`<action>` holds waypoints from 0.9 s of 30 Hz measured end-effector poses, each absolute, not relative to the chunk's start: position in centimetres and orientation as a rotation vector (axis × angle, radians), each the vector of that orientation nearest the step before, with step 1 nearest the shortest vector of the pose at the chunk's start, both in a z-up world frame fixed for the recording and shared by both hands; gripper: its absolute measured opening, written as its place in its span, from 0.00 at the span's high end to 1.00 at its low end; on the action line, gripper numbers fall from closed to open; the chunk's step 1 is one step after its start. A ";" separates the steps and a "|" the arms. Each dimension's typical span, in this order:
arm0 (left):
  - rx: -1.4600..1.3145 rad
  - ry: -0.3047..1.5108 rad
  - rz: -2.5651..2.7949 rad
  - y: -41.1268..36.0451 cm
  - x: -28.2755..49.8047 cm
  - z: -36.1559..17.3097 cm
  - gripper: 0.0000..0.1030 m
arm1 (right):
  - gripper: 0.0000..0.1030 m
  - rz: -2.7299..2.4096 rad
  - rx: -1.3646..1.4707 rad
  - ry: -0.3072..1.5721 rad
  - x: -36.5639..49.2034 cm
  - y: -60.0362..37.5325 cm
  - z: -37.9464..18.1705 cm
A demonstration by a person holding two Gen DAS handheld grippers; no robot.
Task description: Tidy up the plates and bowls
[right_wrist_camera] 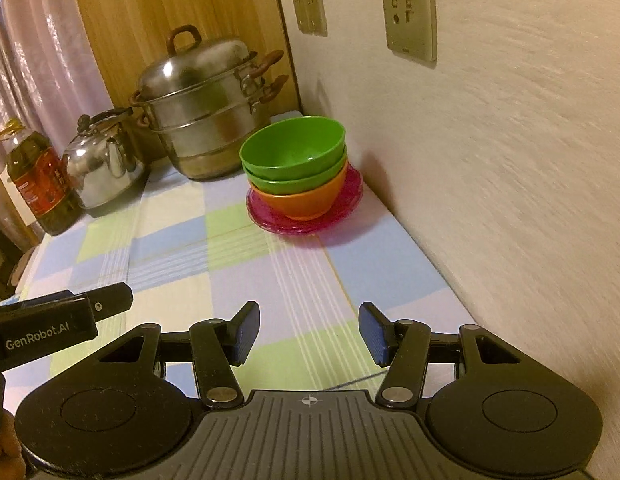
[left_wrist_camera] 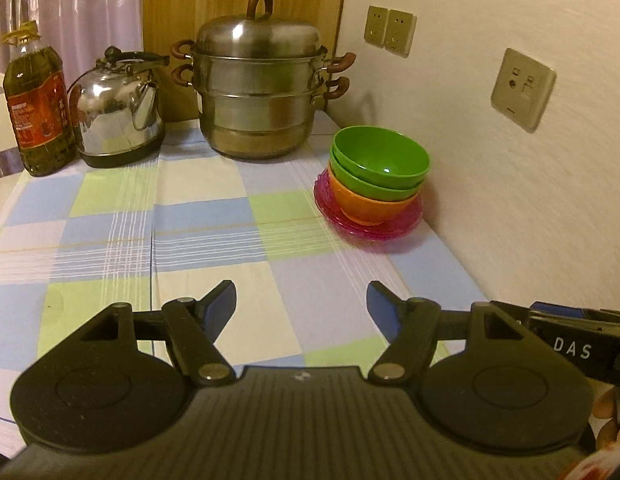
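Two green bowls point(left_wrist_camera: 380, 156) sit nested in an orange bowl point(left_wrist_camera: 366, 204), which stands on stacked pink plates point(left_wrist_camera: 330, 204) by the wall. The same stack shows in the right wrist view: green bowls point(right_wrist_camera: 293, 152), orange bowl point(right_wrist_camera: 301, 202), pink plates point(right_wrist_camera: 350, 196). My left gripper point(left_wrist_camera: 301, 306) is open and empty, well short of the stack. My right gripper point(right_wrist_camera: 308, 328) is open and empty, also well short of it. Each gripper's body shows at the edge of the other's view.
A steel steamer pot point(left_wrist_camera: 261, 84), a kettle point(left_wrist_camera: 117, 108) and an oil bottle point(left_wrist_camera: 37, 100) stand along the back of the checked tablecloth point(left_wrist_camera: 213, 240). The wall point(left_wrist_camera: 510, 160) with sockets runs along the right side.
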State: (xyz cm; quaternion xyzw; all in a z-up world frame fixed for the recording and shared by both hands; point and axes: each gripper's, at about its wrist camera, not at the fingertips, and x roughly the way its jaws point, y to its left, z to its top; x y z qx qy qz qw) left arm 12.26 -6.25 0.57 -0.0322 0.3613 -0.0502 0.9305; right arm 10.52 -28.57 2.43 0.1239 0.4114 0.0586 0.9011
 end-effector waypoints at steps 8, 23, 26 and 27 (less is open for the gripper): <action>-0.064 0.736 -0.099 -5.9 10.1 0.8 0.32 | 0.47 0.130 0.248 0.844 8.5 -28.4 2.9; -0.064 0.741 -0.076 -4.8 8.6 0.6 0.32 | 0.47 0.148 0.218 0.839 7.5 -27.1 3.0; -0.062 0.739 -0.074 -4.7 8.6 0.6 0.32 | 0.46 0.150 0.214 0.840 7.5 -27.1 3.0; -0.062 0.738 -0.075 -4.8 8.6 0.6 0.32 | 0.47 0.150 0.214 0.840 7.5 -27.1 3.0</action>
